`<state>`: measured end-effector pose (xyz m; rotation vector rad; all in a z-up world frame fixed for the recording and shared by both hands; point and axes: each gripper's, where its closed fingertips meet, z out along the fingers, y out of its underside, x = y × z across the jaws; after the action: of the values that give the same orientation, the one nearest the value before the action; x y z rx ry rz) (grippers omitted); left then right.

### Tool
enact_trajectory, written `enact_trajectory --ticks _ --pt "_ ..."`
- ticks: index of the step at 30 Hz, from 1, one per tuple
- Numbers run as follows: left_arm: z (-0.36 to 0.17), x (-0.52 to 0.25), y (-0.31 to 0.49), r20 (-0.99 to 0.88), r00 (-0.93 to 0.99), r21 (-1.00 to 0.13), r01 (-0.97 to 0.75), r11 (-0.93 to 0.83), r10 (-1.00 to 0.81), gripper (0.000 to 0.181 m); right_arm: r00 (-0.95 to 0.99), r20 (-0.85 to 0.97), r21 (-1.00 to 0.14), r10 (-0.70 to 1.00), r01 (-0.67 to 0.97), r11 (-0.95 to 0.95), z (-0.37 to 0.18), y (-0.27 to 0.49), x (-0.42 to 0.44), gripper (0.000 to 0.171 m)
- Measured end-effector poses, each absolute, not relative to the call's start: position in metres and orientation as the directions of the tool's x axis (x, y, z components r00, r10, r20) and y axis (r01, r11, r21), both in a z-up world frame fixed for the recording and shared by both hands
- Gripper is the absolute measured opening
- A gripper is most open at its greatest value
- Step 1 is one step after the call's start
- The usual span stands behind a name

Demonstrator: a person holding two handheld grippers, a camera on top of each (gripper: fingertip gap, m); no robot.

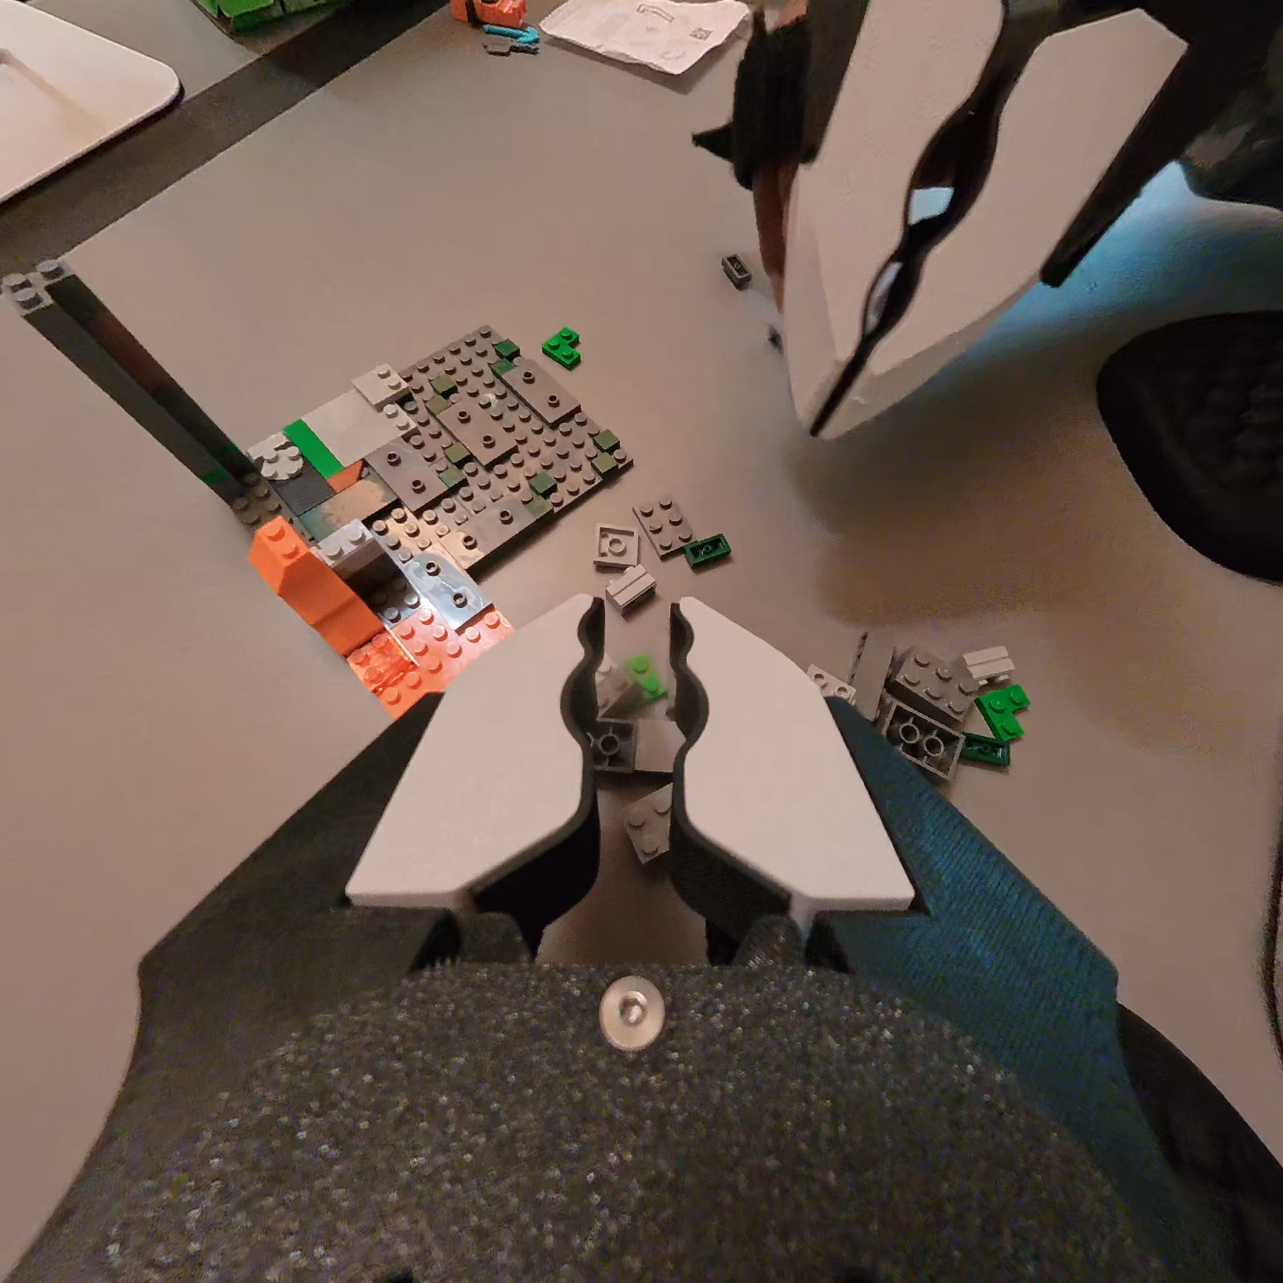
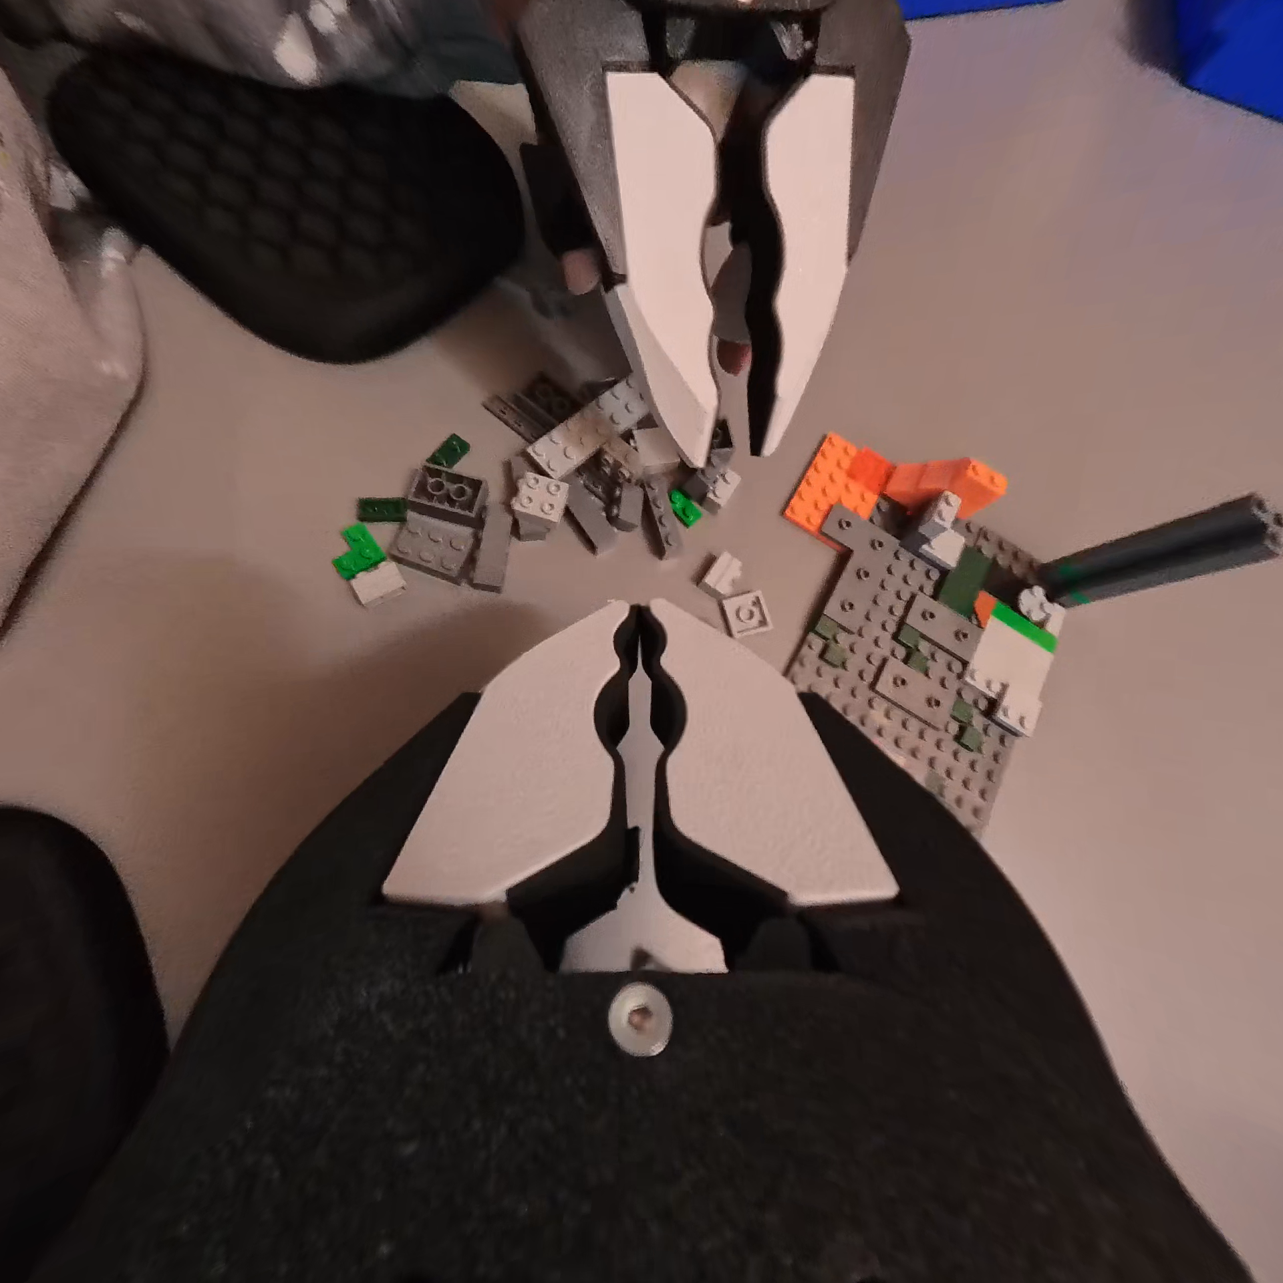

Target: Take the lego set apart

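Note:
The lego set is a grey studded baseplate (image 1: 486, 444) with orange bricks (image 1: 312, 590) at one corner and a tall dark column (image 1: 132, 375) at another. It also shows in the right wrist view (image 2: 902, 666), at the right. My left gripper (image 1: 635, 604) is open and empty, low over a pile of loose grey and green pieces (image 2: 576, 486) beside the set. My right gripper (image 2: 637, 607) is shut and empty, held above the table near a loose grey tile (image 2: 746, 614). In the left wrist view the right gripper (image 1: 816, 430) hangs at the upper right.
More loose grey and green bricks (image 1: 930, 715) lie right of my left gripper. A black mesh chair seat (image 2: 278, 208) sits past the table edge. A paper sheet (image 1: 646, 28), a white tray (image 1: 69, 90) and a small dark piece (image 1: 736, 269) lie farther off. Spacing between my two grippers at the tips: around 7 centimetres. About 15 centimetres separates my right fingertips from the small dark piece (image 1: 736, 269).

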<state>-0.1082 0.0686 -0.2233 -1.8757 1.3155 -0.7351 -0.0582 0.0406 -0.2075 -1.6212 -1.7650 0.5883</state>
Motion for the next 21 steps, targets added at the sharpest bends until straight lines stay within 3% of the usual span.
enact_trajectory --ticks 2,8,12,21 --pt "-0.223 -0.108 0.068 0.048 0.316 -0.815 -0.536 -0.220 -0.948 0.018 0.026 0.185 -0.710 0.982 0.694 0.115 -0.207 0.053 -0.050 0.000" --pt "-0.222 -0.109 0.068 0.045 0.312 -0.817 -0.535 -0.215 -0.949 0.018 0.143 0.166 -0.681 0.976 0.732 0.009 -0.213 0.086 -0.006 0.035" --pt "-0.223 -0.109 0.068 0.046 0.309 -0.814 -0.539 -0.215 -0.950 0.018 0.149 0.129 -0.647 0.980 0.762 -0.031 -0.222 0.088 0.017 0.048" --pt "-0.226 -0.107 0.066 0.050 0.299 -0.806 -0.552 -0.215 -0.953 0.018 0.057 0.050 -0.549 0.997 0.836 -0.020 -0.245 0.061 0.041 0.047"
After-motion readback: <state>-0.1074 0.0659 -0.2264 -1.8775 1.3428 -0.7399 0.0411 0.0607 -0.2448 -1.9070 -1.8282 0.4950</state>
